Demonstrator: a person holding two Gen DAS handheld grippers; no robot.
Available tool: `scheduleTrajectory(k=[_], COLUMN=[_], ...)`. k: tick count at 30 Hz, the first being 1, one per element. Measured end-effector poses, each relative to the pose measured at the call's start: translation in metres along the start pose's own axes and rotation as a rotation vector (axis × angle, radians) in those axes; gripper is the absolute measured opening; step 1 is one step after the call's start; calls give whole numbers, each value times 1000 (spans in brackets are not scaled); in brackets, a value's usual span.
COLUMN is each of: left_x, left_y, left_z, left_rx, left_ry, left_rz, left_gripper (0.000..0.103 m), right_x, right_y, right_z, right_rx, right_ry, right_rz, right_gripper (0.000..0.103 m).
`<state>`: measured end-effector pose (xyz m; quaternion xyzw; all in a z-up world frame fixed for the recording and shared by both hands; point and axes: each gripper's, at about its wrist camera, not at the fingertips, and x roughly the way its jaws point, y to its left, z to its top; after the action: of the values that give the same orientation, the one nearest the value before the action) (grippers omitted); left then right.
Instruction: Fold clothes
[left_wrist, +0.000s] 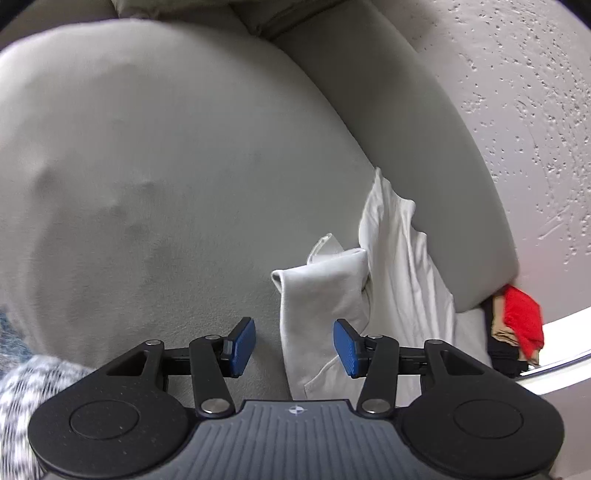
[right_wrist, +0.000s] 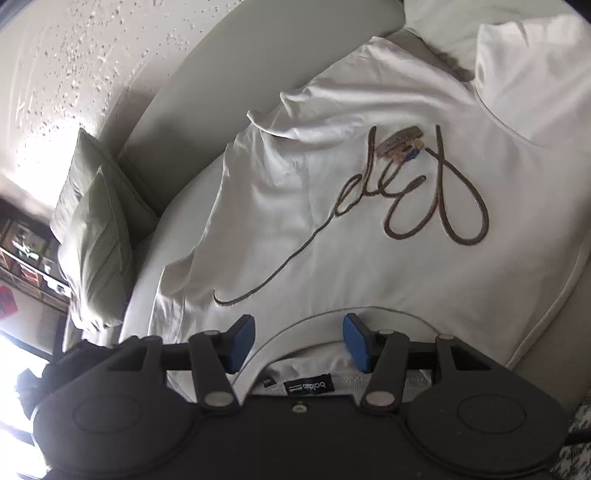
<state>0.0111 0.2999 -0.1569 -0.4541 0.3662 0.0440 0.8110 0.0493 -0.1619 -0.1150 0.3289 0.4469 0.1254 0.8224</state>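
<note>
A white sweatshirt (right_wrist: 369, 229) with brown script lettering lies spread on a pale grey sofa seat (left_wrist: 166, 147), its neckline and black label (right_wrist: 309, 387) nearest my right gripper. My right gripper (right_wrist: 298, 343) is open, its blue pads either side of the collar, holding nothing. In the left wrist view a folded white sleeve (left_wrist: 321, 306) and more of the garment (left_wrist: 399, 258) lie against the sofa's backrest. My left gripper (left_wrist: 294, 347) is open and empty, just above the sleeve's edge.
A grey cushion (right_wrist: 96, 243) leans at the sofa's far end. The sofa backrest (left_wrist: 424, 155) runs along a textured wall (left_wrist: 535, 110). A red cloth (left_wrist: 522, 325) sits on dark items beyond the sofa's end. A patterned rug (left_wrist: 22, 384) lies at lower left.
</note>
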Motion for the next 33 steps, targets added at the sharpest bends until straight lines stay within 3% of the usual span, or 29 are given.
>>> scheduleTrajectory(k=[7, 8, 12, 15, 17, 20, 22, 24, 26, 28, 30, 31, 33], left_x=[51, 57, 72, 72, 69, 52, 38, 16, -1, 3, 24, 38, 62], left_y=[2, 4, 3, 0, -6, -27, -45, -79, -112, -143, -165, -172, -161], left_z=[5, 8, 22, 25, 25, 16, 8, -18, -56, -92, -125, -139, -153], left_rx=[-90, -96, -109, -88, -52, 84, 197, 428, 652, 855, 1021, 1078, 1096], left_ry=[198, 210, 205, 158, 119, 8, -70, -161, -186, -144, -46, 19, 143], left_rz=[-189, -205, -228, -195, -166, -124, -99, -88, -89, -77, -31, 0, 63], left_gripper=[46, 42, 35, 28, 9, 0, 0, 0, 0, 0, 1, 2, 8], right_x=[3, 4, 4, 3, 3, 3, 3, 3, 2, 2, 1, 1, -1], right_y=[3, 4, 7, 6, 5, 6, 6, 5, 3, 2, 0, -1, -4], right_z=[1, 1, 0, -1, -1, 0, 0, -1, -1, -1, 0, 1, 1], right_rx=[-11, -22, -41, -43, -45, -47, -52, -47, -33, -15, 6, 17, 38], right_ry=[12, 16, 23, 23, 23, 28, 28, 27, 25, 25, 27, 28, 33], right_rz=[-16, -23, -41, -41, -40, -43, -42, -37, -29, -26, -21, -18, -8], right_gripper=[52, 52, 52, 51, 51, 51, 51, 51, 51, 51, 51, 51, 51])
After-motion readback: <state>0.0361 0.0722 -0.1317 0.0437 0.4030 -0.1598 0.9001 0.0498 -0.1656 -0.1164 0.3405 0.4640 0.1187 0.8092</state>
